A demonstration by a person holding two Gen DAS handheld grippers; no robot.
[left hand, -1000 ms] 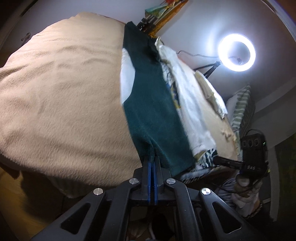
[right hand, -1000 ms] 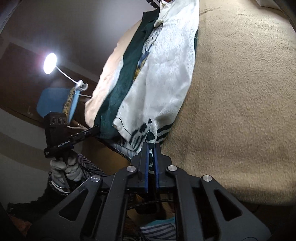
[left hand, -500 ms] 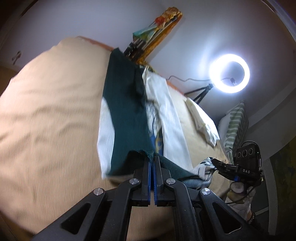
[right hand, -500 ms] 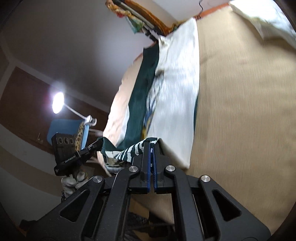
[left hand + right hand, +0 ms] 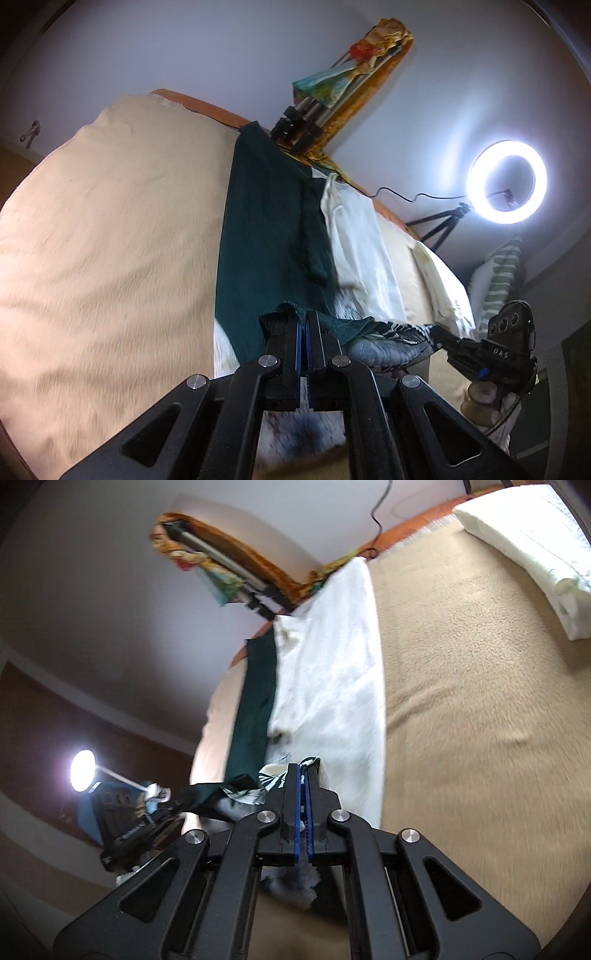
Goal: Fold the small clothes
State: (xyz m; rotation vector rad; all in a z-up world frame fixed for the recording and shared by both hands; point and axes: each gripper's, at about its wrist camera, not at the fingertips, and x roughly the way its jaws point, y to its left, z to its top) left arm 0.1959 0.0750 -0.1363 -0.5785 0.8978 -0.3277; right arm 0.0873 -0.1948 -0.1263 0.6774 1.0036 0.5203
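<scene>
A small garment, dark green (image 5: 266,236) on one side and white (image 5: 332,672) on the other, lies lengthwise on the beige blanket (image 5: 110,240). My left gripper (image 5: 304,325) is shut on its near green corner. My right gripper (image 5: 304,775) is shut on the near white, striped corner. Both hold the near edge lifted above the garment. Each gripper shows in the other's view: the right one (image 5: 491,350) and the left one (image 5: 140,827).
A folded white cloth (image 5: 528,550) lies at the bed's far right. A ring light (image 5: 506,181) on a tripod stands beyond the bed. A folded tripod and colourful cloth (image 5: 332,96) lean at the wall. A striped pillow (image 5: 498,273) is at the right.
Both grippers have carried the garment's near edge up and forward over the bed. The garment, which hung past the near edge, now lies further onto the blanket with its near end raised.
</scene>
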